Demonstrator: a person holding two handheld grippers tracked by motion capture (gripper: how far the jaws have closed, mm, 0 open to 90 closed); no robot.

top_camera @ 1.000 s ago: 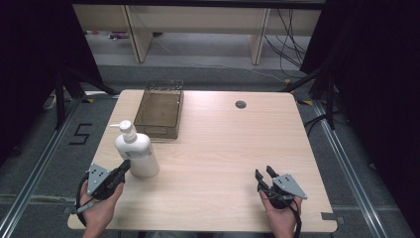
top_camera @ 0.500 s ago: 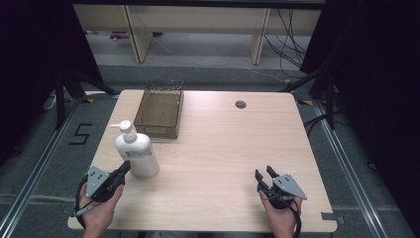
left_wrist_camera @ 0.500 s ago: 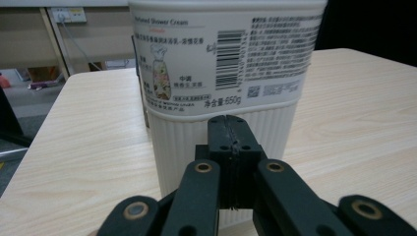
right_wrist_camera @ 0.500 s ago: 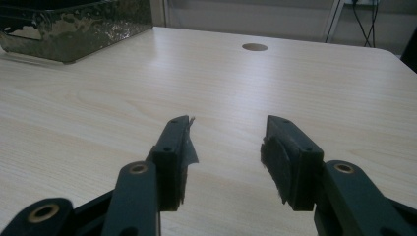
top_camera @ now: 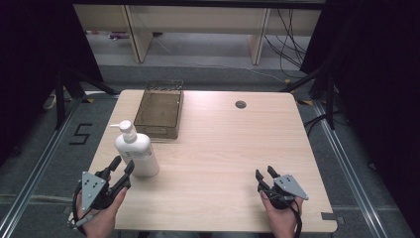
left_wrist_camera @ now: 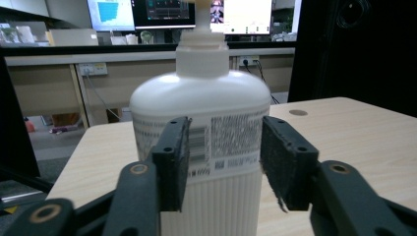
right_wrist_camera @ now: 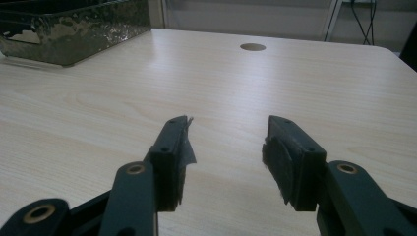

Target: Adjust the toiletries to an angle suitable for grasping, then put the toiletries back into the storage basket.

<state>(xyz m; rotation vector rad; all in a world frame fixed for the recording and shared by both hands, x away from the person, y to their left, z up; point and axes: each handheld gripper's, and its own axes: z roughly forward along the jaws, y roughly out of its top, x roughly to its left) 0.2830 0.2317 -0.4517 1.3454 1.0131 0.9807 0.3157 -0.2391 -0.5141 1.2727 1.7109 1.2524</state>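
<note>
An upright white pump bottle was faced directly by the left gripper, jaws spread wide, while the right gripper was held open well apart on the bench.

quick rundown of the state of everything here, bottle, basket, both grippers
pump bottle: upright on the table, pump head on, not gripped
wire basket: upright, nothing seen in it
left gripper: open, jaws just short of the bottle's sides
right gripper: open, holding nothing, over bare table
</note>
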